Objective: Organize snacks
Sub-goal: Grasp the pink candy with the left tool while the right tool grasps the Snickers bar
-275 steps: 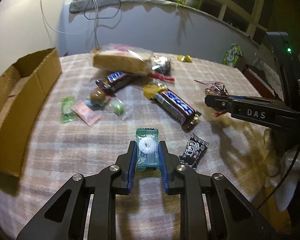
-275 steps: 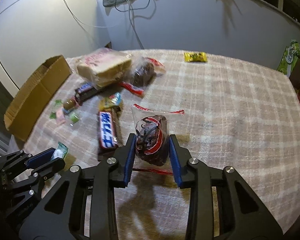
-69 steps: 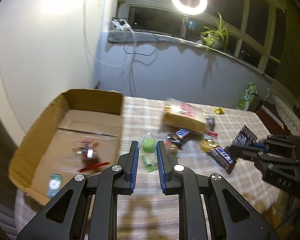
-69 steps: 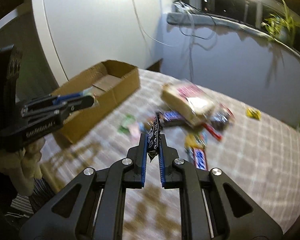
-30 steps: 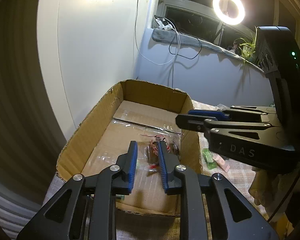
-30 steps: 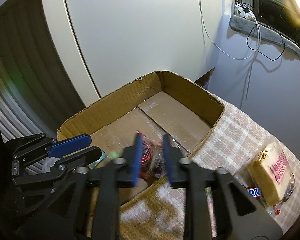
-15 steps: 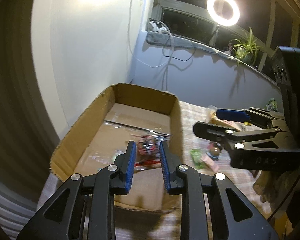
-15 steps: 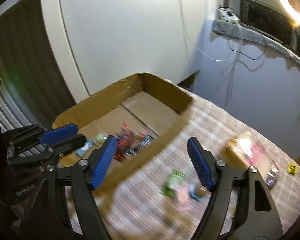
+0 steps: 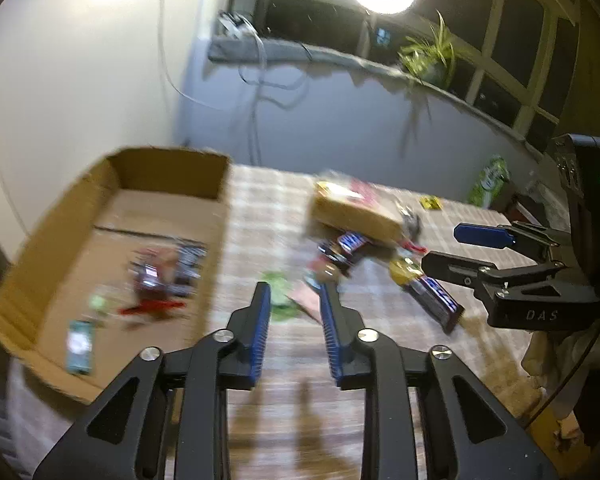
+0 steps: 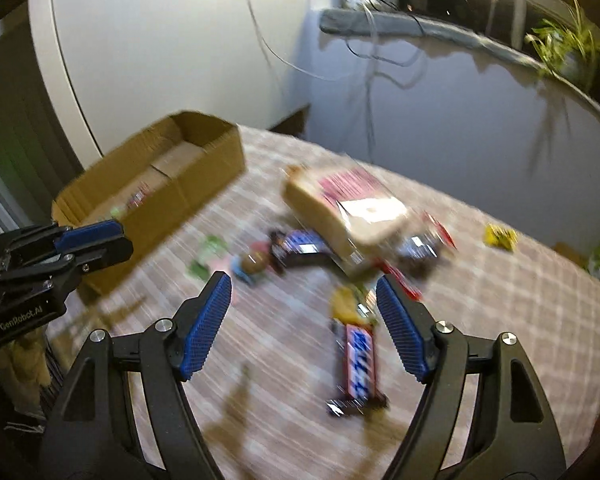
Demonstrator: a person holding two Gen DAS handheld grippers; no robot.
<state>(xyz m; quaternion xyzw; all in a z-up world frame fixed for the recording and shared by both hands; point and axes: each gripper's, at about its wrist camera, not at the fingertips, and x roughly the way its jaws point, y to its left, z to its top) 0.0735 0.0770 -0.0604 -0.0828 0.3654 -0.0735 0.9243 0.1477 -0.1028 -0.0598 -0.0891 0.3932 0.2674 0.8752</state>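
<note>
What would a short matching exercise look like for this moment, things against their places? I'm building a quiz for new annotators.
Things:
1. teal candy packet
2. Snickers bar
3. yellow candy
4. bread loaf

Places:
A. alone on the tablecloth, towards the far side
B. in the cardboard box, near its front corner
C. below the wide-open right gripper
D. on the table, lying over other snacks

Pairs: 1-B, 2-C, 3-A, 4-D

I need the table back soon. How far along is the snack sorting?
Started only. A few small packets already lie in the cardboard box. Nothing is in hand: the left gripper and right gripper are both open. Left on the table: the bread pack, two chocolate bars, a yellow candy and several small sweets.
</note>
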